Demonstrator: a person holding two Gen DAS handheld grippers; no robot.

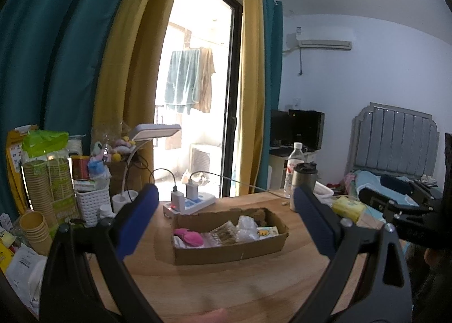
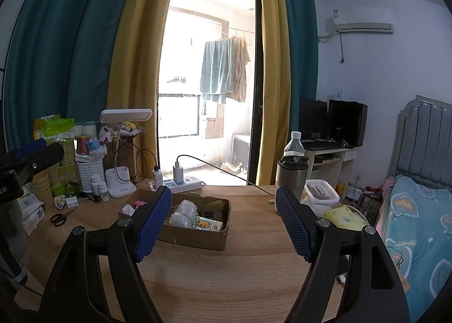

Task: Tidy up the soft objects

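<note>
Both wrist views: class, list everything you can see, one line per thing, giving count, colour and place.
table: one, light wood, foreground
box: one, brown cardboard, open, mid-table
pink cloth: one, left end of box
bubble wrap: clear, middle of box
yellow pack: one, right end of box
power strip: one, white, behind box, two chargers plugged in
lamp: one, white, left rear
paper cups: stacks, tan, far left
scissors: one pair, black, left of box
bottle: one, clear, right rear
tumbler: one, steel, beside bottle
tissue pack: one, yellow, right edge
left gripper: blue pads, open
right gripper: blue pads, open
</note>
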